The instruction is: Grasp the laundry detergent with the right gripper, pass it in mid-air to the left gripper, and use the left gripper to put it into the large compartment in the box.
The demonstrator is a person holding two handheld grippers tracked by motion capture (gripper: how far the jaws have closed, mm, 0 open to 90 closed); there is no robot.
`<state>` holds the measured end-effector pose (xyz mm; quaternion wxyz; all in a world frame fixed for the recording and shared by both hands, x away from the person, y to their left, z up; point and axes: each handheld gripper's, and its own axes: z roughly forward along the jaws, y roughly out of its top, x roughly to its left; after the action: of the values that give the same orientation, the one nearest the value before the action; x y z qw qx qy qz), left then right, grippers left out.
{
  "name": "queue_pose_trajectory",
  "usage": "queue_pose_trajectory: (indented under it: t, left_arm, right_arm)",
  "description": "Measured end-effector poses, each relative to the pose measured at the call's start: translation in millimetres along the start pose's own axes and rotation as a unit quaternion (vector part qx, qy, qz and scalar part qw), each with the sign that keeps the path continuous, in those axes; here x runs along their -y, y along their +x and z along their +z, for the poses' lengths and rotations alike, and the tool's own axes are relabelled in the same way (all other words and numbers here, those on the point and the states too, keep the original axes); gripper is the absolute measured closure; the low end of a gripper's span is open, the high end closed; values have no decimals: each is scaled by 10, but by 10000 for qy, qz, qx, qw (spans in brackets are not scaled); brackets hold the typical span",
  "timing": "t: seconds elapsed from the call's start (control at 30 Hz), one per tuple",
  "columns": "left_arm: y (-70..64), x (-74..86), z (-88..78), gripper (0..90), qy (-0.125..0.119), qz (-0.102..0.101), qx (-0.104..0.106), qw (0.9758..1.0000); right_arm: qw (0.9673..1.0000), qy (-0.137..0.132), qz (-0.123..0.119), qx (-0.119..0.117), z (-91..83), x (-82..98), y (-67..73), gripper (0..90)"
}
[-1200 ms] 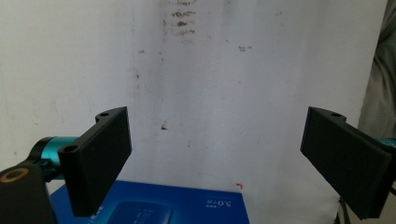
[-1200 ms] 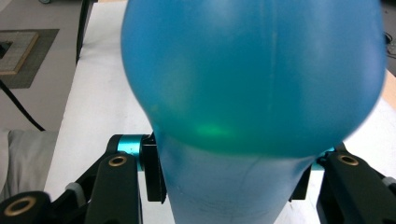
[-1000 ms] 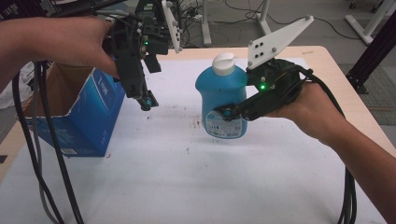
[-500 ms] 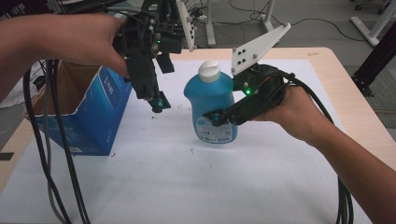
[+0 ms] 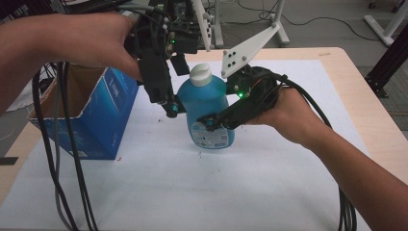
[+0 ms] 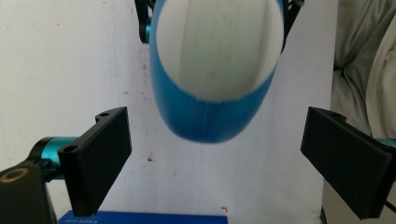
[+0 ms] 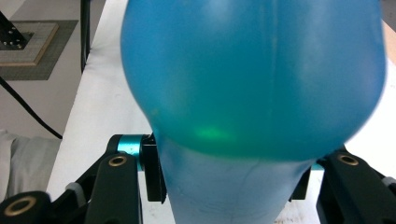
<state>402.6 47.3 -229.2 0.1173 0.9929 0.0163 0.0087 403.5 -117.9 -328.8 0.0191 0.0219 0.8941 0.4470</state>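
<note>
A blue bottle stands on the table beside a box, clamped low by the right gripper, left gripper open alongside; likely heavy, smooth, slippery.

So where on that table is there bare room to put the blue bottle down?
The white table cover lies bare in front of the blue plastic bottle, and right of it toward the wooden edge. It is crowded between the blue cardboard box and the bottle.
</note>
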Motion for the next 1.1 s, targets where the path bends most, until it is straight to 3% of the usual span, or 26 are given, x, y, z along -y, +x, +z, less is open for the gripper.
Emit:
queue_pose_trajectory:
  t: [0.43,0.93,1.0,1.1]
  left_arm:
    - [11,-146,19,87,-122,77,67,9999]
    - [47,-165,107,89,-11,43,149,9999]
    - [50,-163,113,89,-26,23,154,9999]
    - [52,-162,103,97,-74,47,165,9998]
  right_arm:
    - [9999,-66,9,-92,38,-70,37,455]
    - [9999,-102,21,-101,30,-123,47,455]
    - [9998,-143,-65,-112,36,-122,35,455]
    - [9999,-90,38,-92,21,-119,48,455]
